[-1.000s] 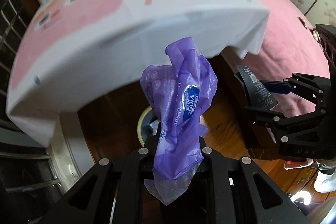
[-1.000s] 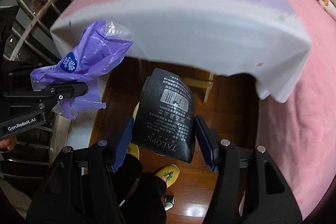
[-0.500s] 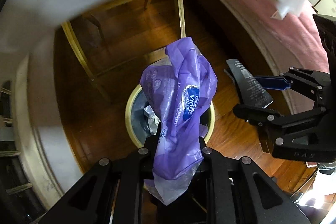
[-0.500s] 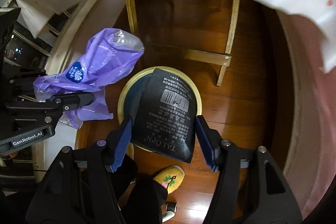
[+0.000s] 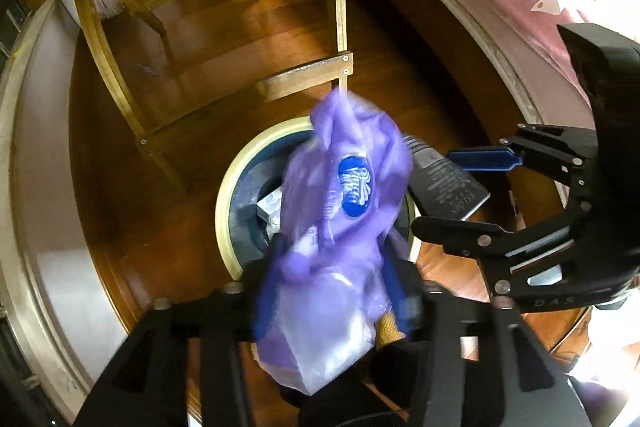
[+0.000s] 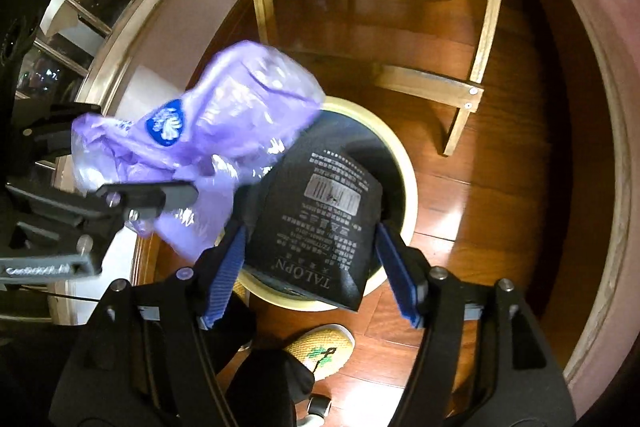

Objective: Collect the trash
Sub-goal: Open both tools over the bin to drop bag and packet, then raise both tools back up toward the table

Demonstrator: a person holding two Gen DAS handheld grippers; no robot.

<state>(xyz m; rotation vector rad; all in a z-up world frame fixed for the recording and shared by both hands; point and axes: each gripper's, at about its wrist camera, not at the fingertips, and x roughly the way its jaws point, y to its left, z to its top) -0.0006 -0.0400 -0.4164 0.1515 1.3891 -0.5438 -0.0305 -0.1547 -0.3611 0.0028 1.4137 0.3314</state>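
Only my left view looks into the bin (image 5: 224,211), crumpled wrappers at its bottom, and since a second ago both grippers have dropped from the bench to its rim, fingers just opening apart around the purple bag (image 5: 340,227) and black packet (image 6: 316,215)

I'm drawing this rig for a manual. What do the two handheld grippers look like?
Both the left gripper and the right gripper are matte black angular frames joined by silver screws, with flat blue pads lining their fingers. The left gripper carries white lettering on its side; the right one has pale letters on its body.
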